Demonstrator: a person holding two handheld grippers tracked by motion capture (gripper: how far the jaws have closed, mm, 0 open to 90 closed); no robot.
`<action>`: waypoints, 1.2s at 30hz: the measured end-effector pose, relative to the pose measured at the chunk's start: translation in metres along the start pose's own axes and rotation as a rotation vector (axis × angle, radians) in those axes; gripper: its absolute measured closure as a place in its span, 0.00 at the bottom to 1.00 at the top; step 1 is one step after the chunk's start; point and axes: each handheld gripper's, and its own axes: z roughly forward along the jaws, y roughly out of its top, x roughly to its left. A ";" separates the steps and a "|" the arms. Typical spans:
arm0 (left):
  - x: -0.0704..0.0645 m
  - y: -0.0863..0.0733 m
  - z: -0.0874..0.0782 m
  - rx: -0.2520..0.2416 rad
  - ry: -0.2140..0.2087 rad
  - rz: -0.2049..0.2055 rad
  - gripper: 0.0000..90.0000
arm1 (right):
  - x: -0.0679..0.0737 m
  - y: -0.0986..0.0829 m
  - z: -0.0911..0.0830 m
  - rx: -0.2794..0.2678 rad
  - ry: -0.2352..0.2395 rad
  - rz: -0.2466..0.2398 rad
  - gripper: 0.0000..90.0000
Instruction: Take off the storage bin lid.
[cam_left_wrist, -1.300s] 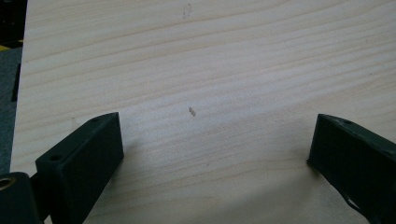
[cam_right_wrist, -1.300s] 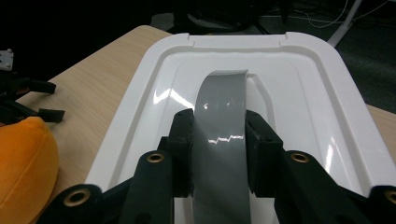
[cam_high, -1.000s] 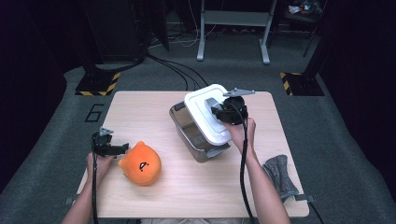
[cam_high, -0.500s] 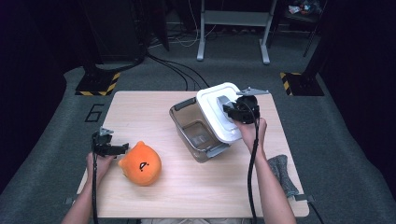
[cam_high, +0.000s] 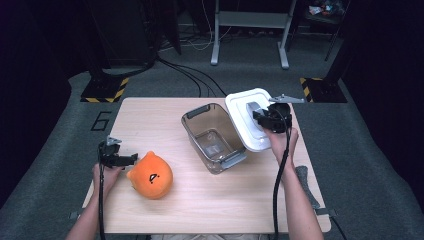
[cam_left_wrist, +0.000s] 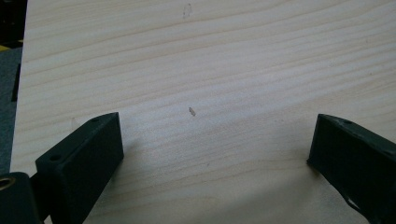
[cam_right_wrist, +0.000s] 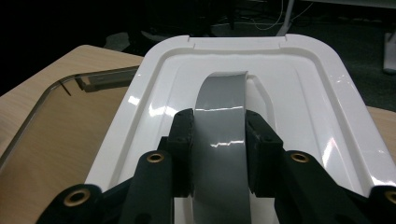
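The pale wooden counter (cam_high: 210, 210) carries a clear rectangular plastic storage bin (cam_high: 214, 136) with grey end latches, open at the top and apparently empty. Held off its right side is the white rounded-rectangle plastic lid (cam_high: 246, 111), tilted, with its left edge overlapping the bin's right rim. The lid looks light, stiff and glossy, so likely slippery on its flat faces; the arched grey handle (cam_right_wrist: 219, 126) at its centre is the sensible place to take it. The right hand-held gripper (cam_high: 266, 118) has exactly that hold, its jaws clamped on either side of the handle. The right forearm reaches forward along the counter's right side, wrist raised.

Near the front left sits a round orange plush toy (cam_high: 151, 175), soft and squashy by the look of it. Just to its left, the left hand-held gripper (cam_high: 131, 159) rests low over the bare counter, jaws spread wide and holding nothing.
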 end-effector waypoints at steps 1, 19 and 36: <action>0.000 0.000 0.000 0.000 0.000 0.001 0.03 | -0.002 -0.001 -0.001 -0.003 -0.007 -0.002 0.74; 0.000 0.000 0.000 0.001 0.000 0.002 0.03 | -0.045 -0.023 0.003 0.010 -0.129 0.080 0.74; 0.000 0.000 0.000 0.000 0.000 0.001 0.03 | -0.064 -0.052 0.034 0.049 -0.209 0.146 0.74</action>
